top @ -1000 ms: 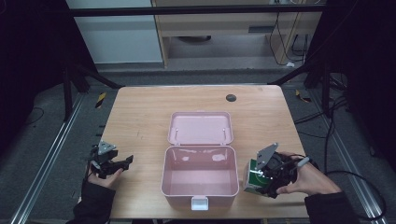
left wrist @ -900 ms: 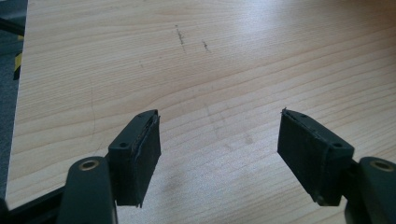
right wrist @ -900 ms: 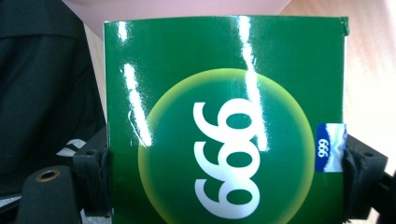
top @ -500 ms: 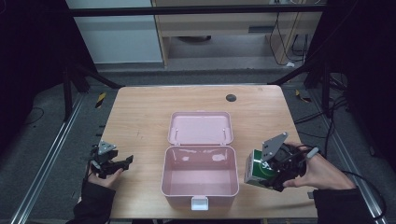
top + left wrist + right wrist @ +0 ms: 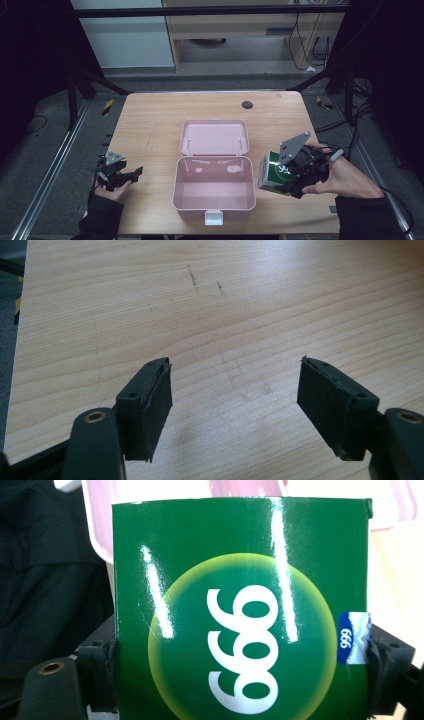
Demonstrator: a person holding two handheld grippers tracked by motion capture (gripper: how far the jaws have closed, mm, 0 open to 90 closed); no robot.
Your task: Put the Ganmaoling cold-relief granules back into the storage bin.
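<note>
Green box clamped in the right gripper beside the open pink case; left gripper idle with jaws apart.

In the high view the right gripper (image 5: 292, 176) grips a green box (image 5: 274, 173) by 2 opposite sides, holding it tilted just to the right of the pink case (image 5: 214, 195), near the desk's (image 5: 150, 125) front right part. The right gripper view shows the box's glossy face with a yellow-green circle and white numerals, one black pad (image 5: 97, 675) pressed on each side edge, the pink case behind it. The case stands open at the desk's middle, its lid (image 5: 215, 137) laid back flat and its tub bare. The left gripper (image 5: 131, 175) rests at the front left, well apart from the case; in the left gripper view its jaws stand wide apart over bare wood, holding nothing.
</note>
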